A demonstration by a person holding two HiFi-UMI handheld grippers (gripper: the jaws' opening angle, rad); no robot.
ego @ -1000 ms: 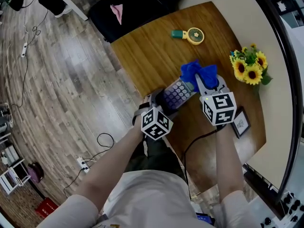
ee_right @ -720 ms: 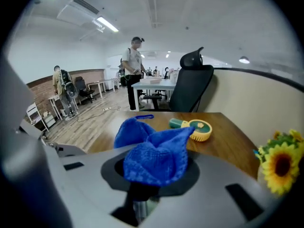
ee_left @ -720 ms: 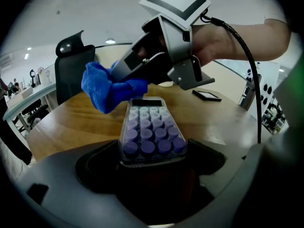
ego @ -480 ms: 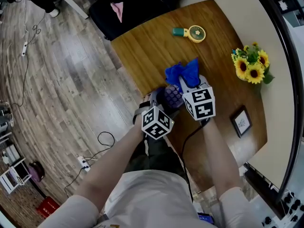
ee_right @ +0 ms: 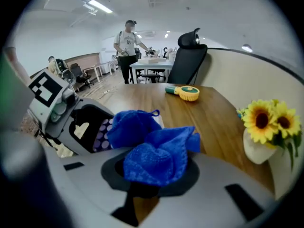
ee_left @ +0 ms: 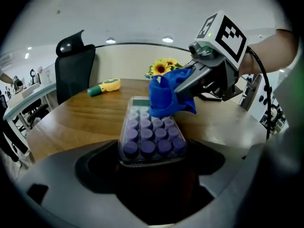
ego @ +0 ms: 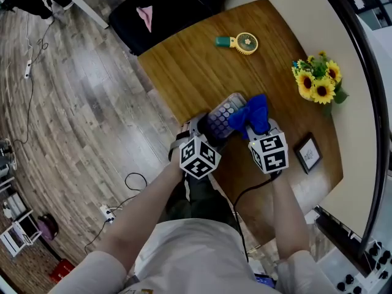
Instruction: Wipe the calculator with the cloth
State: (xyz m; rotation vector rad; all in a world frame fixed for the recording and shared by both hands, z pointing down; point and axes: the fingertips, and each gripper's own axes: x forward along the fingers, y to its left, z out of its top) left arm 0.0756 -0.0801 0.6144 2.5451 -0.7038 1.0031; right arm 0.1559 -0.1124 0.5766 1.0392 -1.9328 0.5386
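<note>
A calculator [ego: 223, 117] with purple keys lies on the wooden table [ego: 196, 60], its near end clamped in my left gripper [ego: 205, 130]. From the left gripper view, the calculator [ee_left: 149, 132] runs away from the jaws with the blue cloth [ee_left: 166, 96] pressed on its far keys. My right gripper [ego: 254, 130] is shut on the bunched blue cloth [ego: 252, 116]. In the right gripper view the cloth [ee_right: 154, 151] fills the jaws and drapes onto the calculator [ee_right: 107, 132].
A yellow and green hand fan [ego: 239, 42] lies at the table's far side. A vase of sunflowers [ego: 317, 81] stands to the right, with a small picture frame [ego: 306, 153] nearer. A black office chair [ego: 159, 14] stands beyond the table. People stand far off [ee_right: 127, 46].
The right gripper carried the cloth from the calculator's far end to its left side, then back to the right over the keys. The left gripper has kept the calculator still.
</note>
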